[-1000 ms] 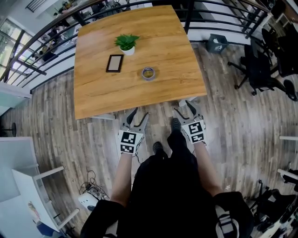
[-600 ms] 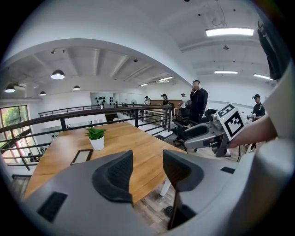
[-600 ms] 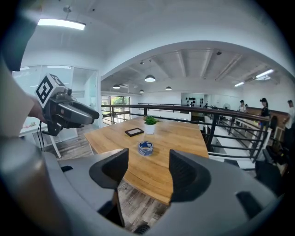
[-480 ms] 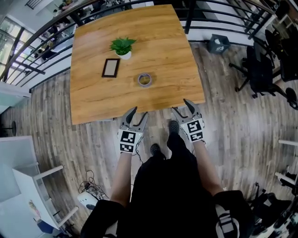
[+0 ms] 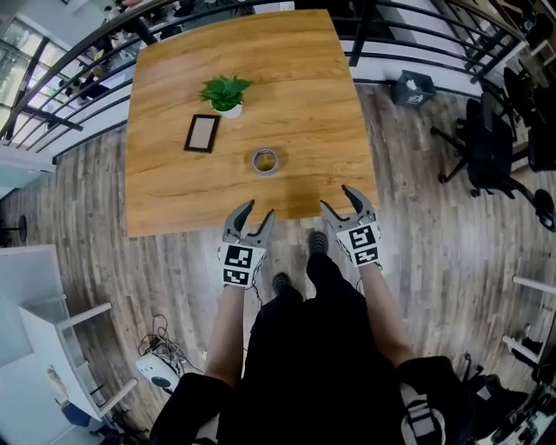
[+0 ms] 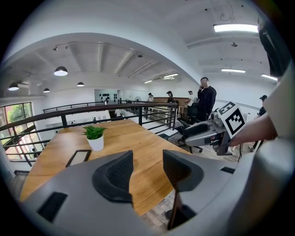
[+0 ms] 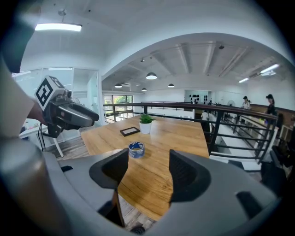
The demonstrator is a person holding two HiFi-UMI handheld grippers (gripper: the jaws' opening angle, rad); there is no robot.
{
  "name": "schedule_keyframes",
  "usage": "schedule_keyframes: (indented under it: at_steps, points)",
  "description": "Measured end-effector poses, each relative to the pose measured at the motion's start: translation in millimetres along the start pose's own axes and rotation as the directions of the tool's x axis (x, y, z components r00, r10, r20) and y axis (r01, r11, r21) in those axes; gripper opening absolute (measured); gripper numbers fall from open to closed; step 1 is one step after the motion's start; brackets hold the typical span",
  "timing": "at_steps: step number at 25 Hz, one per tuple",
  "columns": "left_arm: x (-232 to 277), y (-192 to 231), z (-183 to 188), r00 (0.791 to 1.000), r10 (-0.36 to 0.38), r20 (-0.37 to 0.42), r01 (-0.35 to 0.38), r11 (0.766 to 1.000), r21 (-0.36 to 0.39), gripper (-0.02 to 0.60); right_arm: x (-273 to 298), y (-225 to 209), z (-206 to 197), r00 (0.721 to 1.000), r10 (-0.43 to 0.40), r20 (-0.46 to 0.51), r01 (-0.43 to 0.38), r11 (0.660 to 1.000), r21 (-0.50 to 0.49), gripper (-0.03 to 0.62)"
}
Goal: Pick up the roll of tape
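**Both grippers open at the table edge, tape lying ahead of them**

We hold the left gripper (image 5: 259, 210) and the right gripper (image 5: 337, 198) side by side at the near edge of the wooden table (image 5: 321, 104), both pointing forward over it. In the left gripper view the jaws stand a moderate gap apart, with only bare tabletop showing between them. In the right gripper view the jaws are spread somewhat wider and likewise hold nothing.

The roll of tape (image 5: 265, 161) lies flat on the table with its hole facing up. It sits ahead of both grippers and apart from each, roughly between their two lines. In the right gripper view it shows a blue printed band and appears just above the tip of the left-hand jaw, farther out on the tabletop.

Beyond the tape and to the left lies a flat dark picture frame (image 5: 201, 134). Farther back stands a small plant (image 5: 226, 92) in a white pot. A black railing (image 5: 417, 22) runs around the far sides of the table. Black office chairs (image 5: 495, 148) stand on the plank floor to the right, and a tangle of cables (image 5: 161, 343) lies on the floor at lower left. In the left gripper view several people stand in the distance behind the railing.
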State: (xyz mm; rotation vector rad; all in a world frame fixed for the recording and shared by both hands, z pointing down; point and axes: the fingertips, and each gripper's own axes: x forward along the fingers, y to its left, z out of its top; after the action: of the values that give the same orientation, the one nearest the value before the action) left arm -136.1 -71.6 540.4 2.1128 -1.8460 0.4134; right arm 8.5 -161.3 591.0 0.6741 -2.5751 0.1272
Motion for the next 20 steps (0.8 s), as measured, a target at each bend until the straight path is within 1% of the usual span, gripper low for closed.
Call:
schedule_keyframes:
  at_steps: [7, 16, 20]
  points:
    - [28.9, -0.6, 8.6, 1.0, 0.029, -0.01, -0.029, 1.0, -0.01, 0.206, 16.8, -28.6, 6.9, 0.999, 0.037, 0.002, -0.037, 0.999, -0.009, 0.29]
    - [58.5, 5.1, 10.6, 0.996, 0.066, -0.055, -0.068, 0.997, -0.034, 0.206, 43.4, -66.2, 19.5, 0.997, 0.076, 0.005, -0.076, 0.997, -0.017, 0.29]
    - [67.4, 12.8, 11.7, 0.995, 0.083, -0.057, -0.085, 0.996, -0.032, 0.206, 56.9, -74.5, 24.9, 0.996, 0.091, 0.005, -0.091, 0.996, -0.017, 0.288]
